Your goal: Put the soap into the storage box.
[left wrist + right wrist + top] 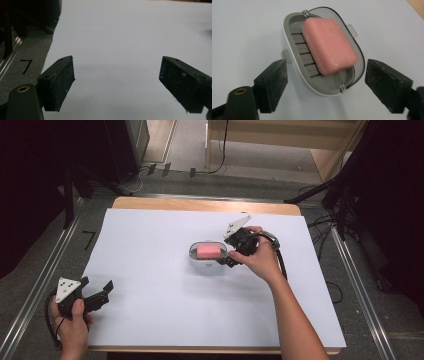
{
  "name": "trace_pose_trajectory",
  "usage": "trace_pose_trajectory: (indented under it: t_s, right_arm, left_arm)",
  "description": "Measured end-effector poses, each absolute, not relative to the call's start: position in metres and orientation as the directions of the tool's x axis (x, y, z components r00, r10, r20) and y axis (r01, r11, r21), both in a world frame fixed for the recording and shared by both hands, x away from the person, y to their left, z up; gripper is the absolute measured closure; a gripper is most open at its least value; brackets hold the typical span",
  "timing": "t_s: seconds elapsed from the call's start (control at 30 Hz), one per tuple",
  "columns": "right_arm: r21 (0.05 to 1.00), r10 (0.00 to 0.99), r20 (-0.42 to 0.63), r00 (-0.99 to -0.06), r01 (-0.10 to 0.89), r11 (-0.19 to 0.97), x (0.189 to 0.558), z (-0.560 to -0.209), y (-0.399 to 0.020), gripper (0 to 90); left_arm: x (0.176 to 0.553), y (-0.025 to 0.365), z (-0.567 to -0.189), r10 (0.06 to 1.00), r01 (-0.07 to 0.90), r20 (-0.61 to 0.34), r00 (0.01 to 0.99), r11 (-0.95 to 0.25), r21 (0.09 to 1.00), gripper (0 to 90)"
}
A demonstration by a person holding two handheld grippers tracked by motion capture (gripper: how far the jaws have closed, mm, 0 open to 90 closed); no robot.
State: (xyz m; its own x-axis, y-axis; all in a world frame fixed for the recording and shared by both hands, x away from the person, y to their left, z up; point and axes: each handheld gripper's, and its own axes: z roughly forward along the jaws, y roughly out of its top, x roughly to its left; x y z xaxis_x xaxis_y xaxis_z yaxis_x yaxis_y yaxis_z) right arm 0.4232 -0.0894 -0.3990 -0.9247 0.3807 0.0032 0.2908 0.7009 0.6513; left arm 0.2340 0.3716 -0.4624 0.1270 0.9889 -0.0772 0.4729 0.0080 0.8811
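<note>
A pink bar of soap (209,251) (329,46) lies tilted in a white soap dish (192,254) (287,30) with a grey slatted insert, near the middle of the white sheet. A smoky clear lid (360,53) hangs open along one long side of the dish. My right gripper (226,254) (325,81) is open, one jaw on either side of the dish's near end, holding nothing. My left gripper (97,286) (116,77) rests open at the sheet's front left, with bare paper between its jaws.
A white sheet (150,270) (120,30) covers most of the wooden table (200,204). Metal rails (45,275) run along both sides on grey carpet, where a "7" (89,239) (26,65) is marked. Cables (327,227) and dark stands lie at the right and rear.
</note>
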Motion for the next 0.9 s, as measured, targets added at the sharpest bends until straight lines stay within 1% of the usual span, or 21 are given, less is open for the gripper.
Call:
trace_pose_trajectory:
  t_s: [0.03,0.07,0.17,0.33,0.37,0.4,0.43,0.57,0.9]
  right_arm:
    - [0.649,0.406,-0.010,-0.914,0.303,0.698,0.421,-0.400,-0.094,13.4]
    - [0.649,0.406,-0.010,-0.914,0.303,0.698,0.421,-0.400,-0.094,13.4]
    - [0.645,0.484,-0.039,-0.874,0.348,0.680,0.415,-0.403,-0.106,13.3]
    - [0.653,0.507,-0.020,-0.862,0.373,0.659,0.410,-0.407,-0.116,12.0]
    - [0.655,0.519,-0.002,-0.855,0.390,0.647,0.408,-0.410,-0.120,6.6]
    - [0.655,0.519,-0.002,-0.855,0.390,0.647,0.408,-0.410,-0.120,6.6]
    - [0.653,0.538,-0.001,-0.843,0.407,0.639,0.405,-0.413,-0.122,2.7]
    - [0.638,0.550,-0.018,-0.835,0.414,0.649,0.400,-0.418,-0.126,2.3]
    - [0.650,0.579,0.026,-0.815,0.453,0.610,0.386,-0.432,-0.146,2.3]
  left_arm:
    - [0.234,0.371,-0.462,0.989,0.473,-0.078,0.127,0.008,0.881,13.4]
    - [0.234,0.371,-0.462,0.989,0.473,-0.078,0.127,0.008,0.881,13.4]
    - [0.234,0.371,-0.462,0.989,0.474,-0.075,0.126,0.006,0.881,13.4]
    - [0.234,0.371,-0.463,0.990,0.473,-0.071,0.125,0.003,0.881,13.4]
    - [0.234,0.371,-0.463,0.990,0.472,-0.070,0.126,0.003,0.881,13.4]
    - [0.234,0.371,-0.463,0.990,0.472,-0.070,0.126,0.002,0.881,13.4]
    - [0.234,0.371,-0.463,0.990,0.472,-0.069,0.126,0.002,0.882,13.4]
    - [0.234,0.371,-0.463,0.990,0.472,-0.069,0.126,0.001,0.882,13.5]
    - [0.234,0.370,-0.463,0.990,0.471,-0.065,0.126,-0.002,0.882,13.5]
